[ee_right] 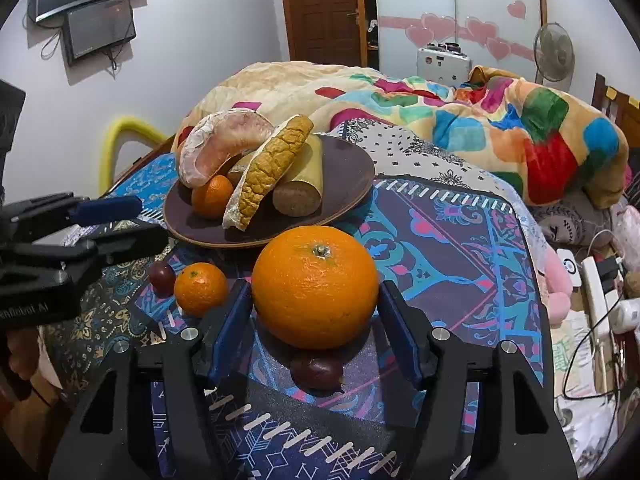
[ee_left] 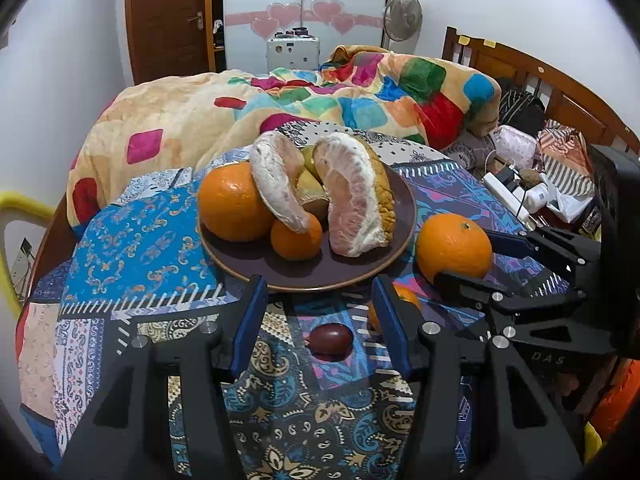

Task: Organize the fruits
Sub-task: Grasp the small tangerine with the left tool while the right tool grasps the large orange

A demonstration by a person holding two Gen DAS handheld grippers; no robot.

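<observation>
A dark brown plate (ee_left: 360,268) (ee_right: 352,176) on the patterned cloth holds pomelo segments (ee_left: 352,200), a big orange (ee_left: 232,200) and a small orange (ee_left: 296,236). A large orange (ee_right: 316,284) (ee_left: 454,246) sits between the fingers of my right gripper (ee_right: 316,320); the jaws look a little apart from it, open. My left gripper (ee_left: 320,312) is open and empty, just short of the plate, above a dark plum (ee_left: 332,340) (ee_right: 162,276). A small orange (ee_right: 200,288) lies beside it. Another plum (ee_right: 318,372) lies under the large orange.
A colourful blanket (ee_left: 360,92) is heaped behind the plate. Chargers and a power strip (ee_right: 596,292) lie at the right of the bed. A yellow chair back (ee_right: 116,136) stands at the left edge.
</observation>
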